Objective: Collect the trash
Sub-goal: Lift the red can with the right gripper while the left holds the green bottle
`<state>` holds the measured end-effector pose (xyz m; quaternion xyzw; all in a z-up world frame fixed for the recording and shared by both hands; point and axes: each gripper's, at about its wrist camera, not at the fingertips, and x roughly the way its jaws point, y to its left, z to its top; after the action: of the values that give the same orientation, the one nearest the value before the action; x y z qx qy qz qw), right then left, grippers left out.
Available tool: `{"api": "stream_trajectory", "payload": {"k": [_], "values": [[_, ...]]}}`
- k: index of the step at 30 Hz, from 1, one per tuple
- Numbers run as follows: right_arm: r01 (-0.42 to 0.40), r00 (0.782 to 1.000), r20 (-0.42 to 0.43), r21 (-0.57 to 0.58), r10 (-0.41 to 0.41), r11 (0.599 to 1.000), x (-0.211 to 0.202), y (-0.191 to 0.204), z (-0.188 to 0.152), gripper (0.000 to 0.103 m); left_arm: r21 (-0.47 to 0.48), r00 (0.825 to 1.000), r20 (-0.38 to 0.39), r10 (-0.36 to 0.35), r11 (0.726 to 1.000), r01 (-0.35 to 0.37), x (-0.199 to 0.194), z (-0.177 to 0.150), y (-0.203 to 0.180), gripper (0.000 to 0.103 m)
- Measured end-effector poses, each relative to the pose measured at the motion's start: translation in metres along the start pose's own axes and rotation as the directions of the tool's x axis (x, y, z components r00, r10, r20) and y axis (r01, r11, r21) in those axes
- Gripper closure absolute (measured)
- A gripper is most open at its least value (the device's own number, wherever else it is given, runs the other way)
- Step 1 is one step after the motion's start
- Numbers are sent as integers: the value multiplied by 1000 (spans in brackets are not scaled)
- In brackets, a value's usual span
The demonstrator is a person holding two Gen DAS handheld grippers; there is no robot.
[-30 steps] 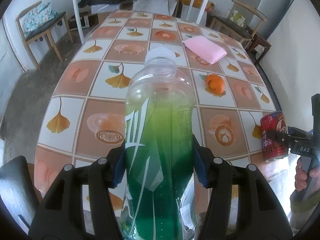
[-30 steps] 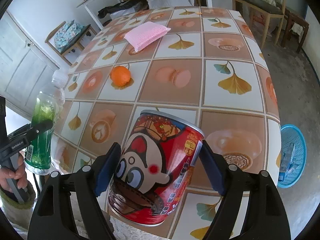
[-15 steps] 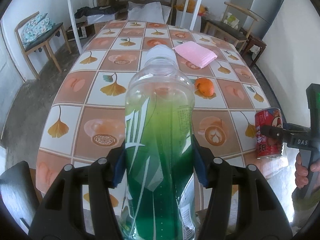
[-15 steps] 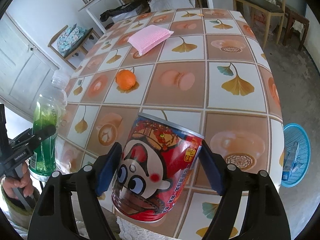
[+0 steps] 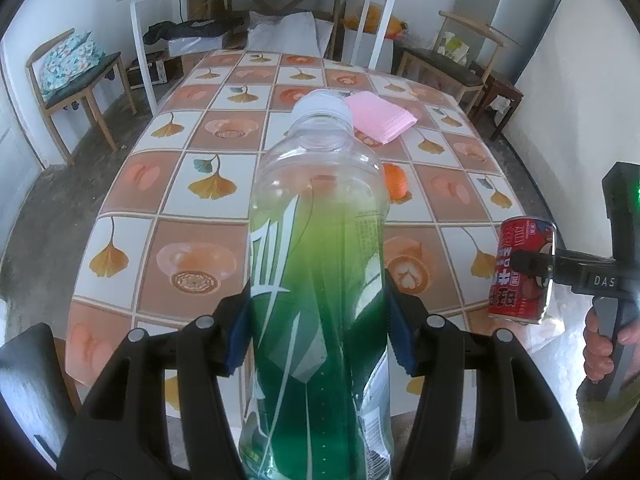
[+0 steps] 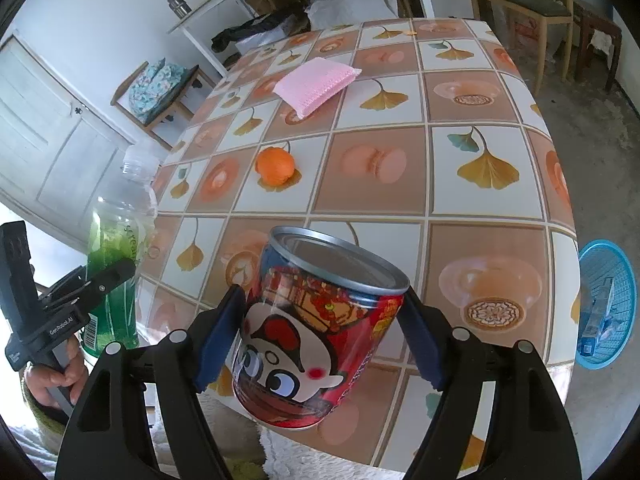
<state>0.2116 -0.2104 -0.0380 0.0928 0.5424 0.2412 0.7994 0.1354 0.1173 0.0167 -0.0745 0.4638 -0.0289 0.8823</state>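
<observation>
The left gripper holds a green bottle. Its blue pads press on both sides of the bottle, low on its body. The bottle stands up straight in the grip, with a white cap on top. The lower part looks green and the top part is clear.

The right gripper holds a red can with a cartoon face on it. Its blue pads sit on the two sides of the can. The can leans a little, and its silver top points up and away. The jaws have just been closing a bit, with the can between them.

A hand grips the handle of the left gripper, and another hand grips the handle of the right one.

Both things are held up over the near edge of a table. The table has a cloth with squares, yellow leaves and cakes on it. An orange fruit sits near the middle of the table. A pink cloth lies farther back.

On the floor, just past the right side of the table, is a blue basket. Something lies in it, but I cannot tell what.

Wooden chairs stand around the room.
</observation>
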Motion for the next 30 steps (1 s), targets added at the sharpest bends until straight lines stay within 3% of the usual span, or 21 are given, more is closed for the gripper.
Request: {"api": "stream_trajectory", "payload": {"k": [11,22,26,30], "values": [[-38,999,28,19,38,999,-15,2,-1,32,14,999,41,-23,1000,23,-11,4,-12,49],[-2,999,36,11,2,1000,-16,5,-3,32,6,998,52,-25,1000,25,-13,5,-14,49],[95,993,70,-45,-91,994,-18,17,-4,32,-2,998,63,-22,1000,22,-19,1,-13,49],[232,970,111,-146,-217,962,-11,37,-11,32,-16,997,69,-21,1000,22,-21,-3,-8,49]]}}
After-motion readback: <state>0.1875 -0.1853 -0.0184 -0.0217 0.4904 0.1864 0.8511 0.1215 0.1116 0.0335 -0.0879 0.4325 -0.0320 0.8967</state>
